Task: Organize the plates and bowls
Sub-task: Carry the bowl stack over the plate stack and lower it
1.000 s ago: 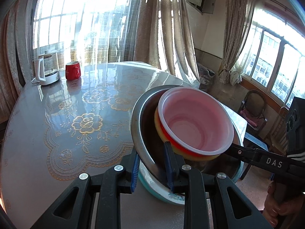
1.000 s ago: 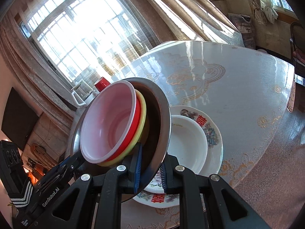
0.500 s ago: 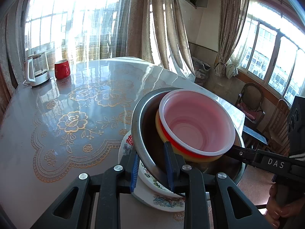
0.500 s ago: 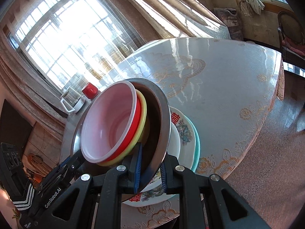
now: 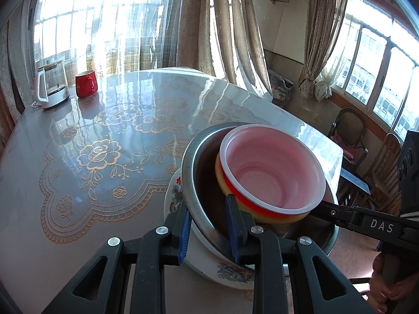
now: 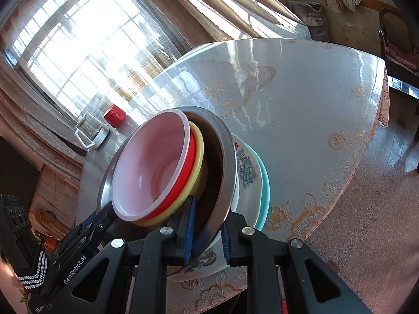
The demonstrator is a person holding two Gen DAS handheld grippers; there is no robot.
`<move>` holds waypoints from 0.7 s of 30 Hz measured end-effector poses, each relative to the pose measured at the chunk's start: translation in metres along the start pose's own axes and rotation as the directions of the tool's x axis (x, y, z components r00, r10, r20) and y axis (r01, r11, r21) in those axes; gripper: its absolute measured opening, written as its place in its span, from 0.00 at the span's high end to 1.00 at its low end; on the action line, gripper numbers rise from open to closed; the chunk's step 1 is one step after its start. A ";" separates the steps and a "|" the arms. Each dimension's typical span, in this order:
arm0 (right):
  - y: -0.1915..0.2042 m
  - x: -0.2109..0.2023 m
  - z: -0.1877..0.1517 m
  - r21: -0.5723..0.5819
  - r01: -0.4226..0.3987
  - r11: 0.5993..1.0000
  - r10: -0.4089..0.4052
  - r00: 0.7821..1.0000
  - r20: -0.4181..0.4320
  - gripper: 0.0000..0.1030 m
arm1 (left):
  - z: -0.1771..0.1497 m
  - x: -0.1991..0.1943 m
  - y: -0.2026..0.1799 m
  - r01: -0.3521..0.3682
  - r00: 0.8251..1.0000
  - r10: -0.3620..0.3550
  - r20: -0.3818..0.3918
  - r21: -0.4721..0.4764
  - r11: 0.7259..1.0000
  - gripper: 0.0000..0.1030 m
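The left gripper (image 5: 209, 229) is clamped on the steel bowl's (image 5: 201, 183) near rim at its 7 o'clock; the right gripper (image 6: 207, 231) pinches the rim opposite. Pink bowl (image 5: 272, 175), red and yellow bowls nest inside, at 1 o'clock from the left claw. The floral plates (image 6: 248, 167) lie directly beneath

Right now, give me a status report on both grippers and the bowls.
Left gripper and right gripper clamp the steel bowl. Plastic bowls nested inside. Plate stack directly beneath.
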State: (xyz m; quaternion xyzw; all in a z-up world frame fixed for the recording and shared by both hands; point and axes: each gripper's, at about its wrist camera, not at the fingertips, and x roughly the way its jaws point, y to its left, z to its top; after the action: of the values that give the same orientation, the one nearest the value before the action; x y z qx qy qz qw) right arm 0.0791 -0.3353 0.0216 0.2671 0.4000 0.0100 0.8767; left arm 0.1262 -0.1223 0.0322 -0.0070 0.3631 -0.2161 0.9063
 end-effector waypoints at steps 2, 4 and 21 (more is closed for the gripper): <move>-0.001 0.001 0.000 0.000 0.000 1.000 0.000 1.000 -0.002 0.82 | 0.000 0.000 0.001 -0.001 1.000 0.001 0.001 -0.002 1.000 0.75; 0.000 0.001 0.001 -0.002 0.002 1.000 -0.002 1.000 -0.002 0.82 | 0.001 0.002 0.001 -0.003 1.000 0.003 -0.003 -0.004 1.000 0.75; 0.002 0.013 0.005 0.005 0.018 1.000 -0.018 0.999 -0.027 0.81 | -0.003 0.008 0.005 -0.007 1.000 0.006 -0.022 -0.023 1.000 0.74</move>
State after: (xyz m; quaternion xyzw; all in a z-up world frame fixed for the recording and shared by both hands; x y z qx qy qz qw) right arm 0.0916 -0.3328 0.0162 0.2658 0.4142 0.0043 0.8705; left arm 0.1313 -0.1204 0.0235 -0.0140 0.3755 -0.2090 0.9028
